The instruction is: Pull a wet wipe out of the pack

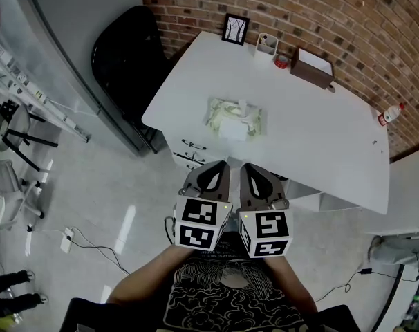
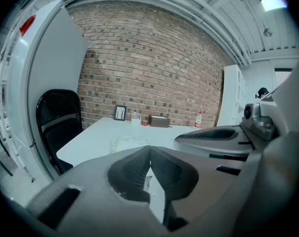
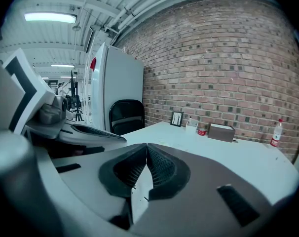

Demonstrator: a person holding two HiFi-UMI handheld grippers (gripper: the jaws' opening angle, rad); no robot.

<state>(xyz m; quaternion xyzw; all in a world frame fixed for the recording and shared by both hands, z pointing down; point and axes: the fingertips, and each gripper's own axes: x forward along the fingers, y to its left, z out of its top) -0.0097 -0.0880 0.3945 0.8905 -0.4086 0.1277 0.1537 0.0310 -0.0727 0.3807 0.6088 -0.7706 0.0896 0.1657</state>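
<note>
The pack of wet wipes (image 1: 235,118) lies flat near the front edge of the white table (image 1: 320,137), pale green and white, with a white flap at its middle. It shows faintly past the left jaws as the wipes pack (image 2: 126,143). My left gripper (image 1: 211,169) and right gripper (image 1: 253,171) hang side by side in front of the table, short of the pack, above the floor. Both have their jaws pressed together with nothing between them. The left gripper (image 2: 150,149) and right gripper (image 3: 146,148) show closed tips in their own views.
At the table's far edge stand a small framed picture (image 1: 235,29), a white holder (image 1: 266,45), a red tape roll (image 1: 282,61) and a brown box (image 1: 312,67). A bottle (image 1: 390,113) stands at the right. A black chair (image 1: 130,54) sits left of the table, drawers (image 1: 189,151) under it.
</note>
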